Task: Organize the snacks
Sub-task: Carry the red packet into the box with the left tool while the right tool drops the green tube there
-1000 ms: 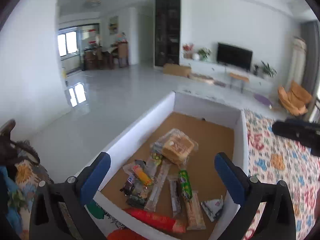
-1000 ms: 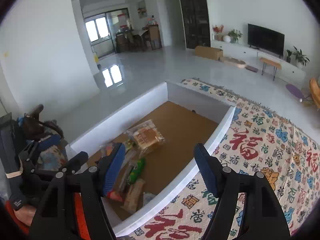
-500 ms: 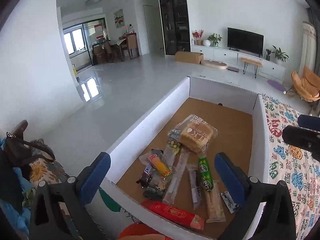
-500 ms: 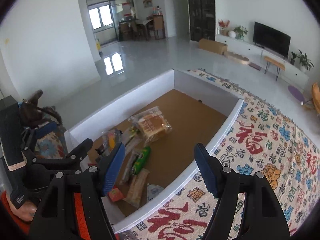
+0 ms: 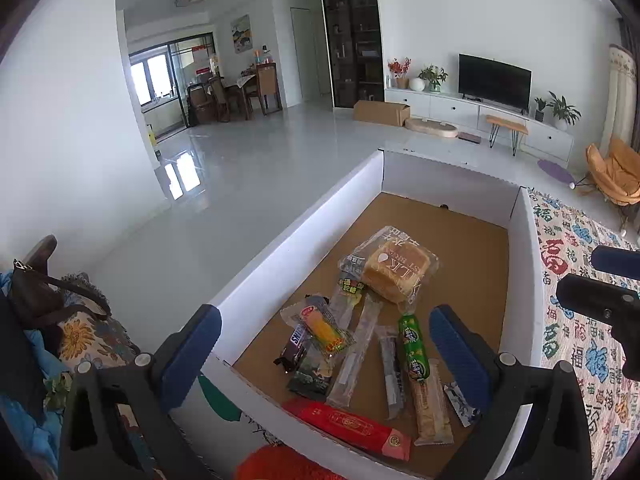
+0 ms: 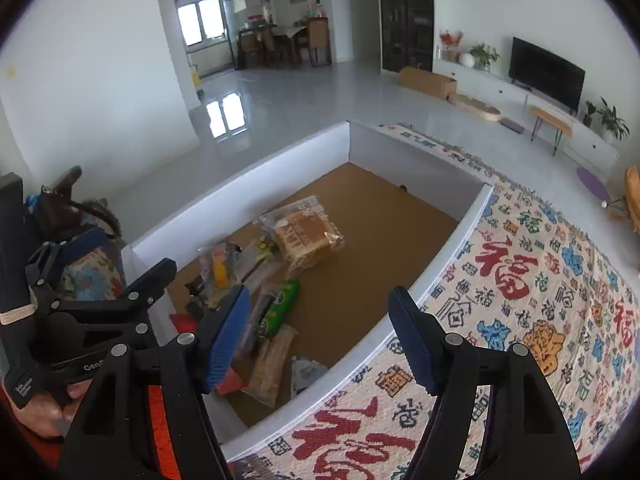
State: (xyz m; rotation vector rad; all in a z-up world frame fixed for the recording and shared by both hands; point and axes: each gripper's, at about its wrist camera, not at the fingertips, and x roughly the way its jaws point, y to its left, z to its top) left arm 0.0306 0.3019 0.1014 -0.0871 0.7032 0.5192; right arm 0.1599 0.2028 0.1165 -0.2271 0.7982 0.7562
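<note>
**A:** Where do your snacks lie now?

**B:** In the box [image 5: 288,240], bunched at its near end on the brown floor: a bread bag [image 5: 394,268] farthest out, then a green stick [image 5: 412,346], a yellow pack [image 5: 324,330] and a red pack [image 5: 352,426] against the near wall. The far half of the box shows bare. Loose pile or finished lot, you can't tell from this.

**A:** And your grippers?

**B:** Your left gripper [image 5: 324,350] is spread wide and holds nothing; it hangs right over the pile. Your right gripper [image 6: 320,340] is spread and bare too, above the box's right wall, with the cloth [image 6: 540,280] beneath it.

**A:** What does a reach turn on?

**B:** The sticks run lengthwise away from you, between the left fingers, so the left is nearer. The pile lies left of the right gripper.
</note>
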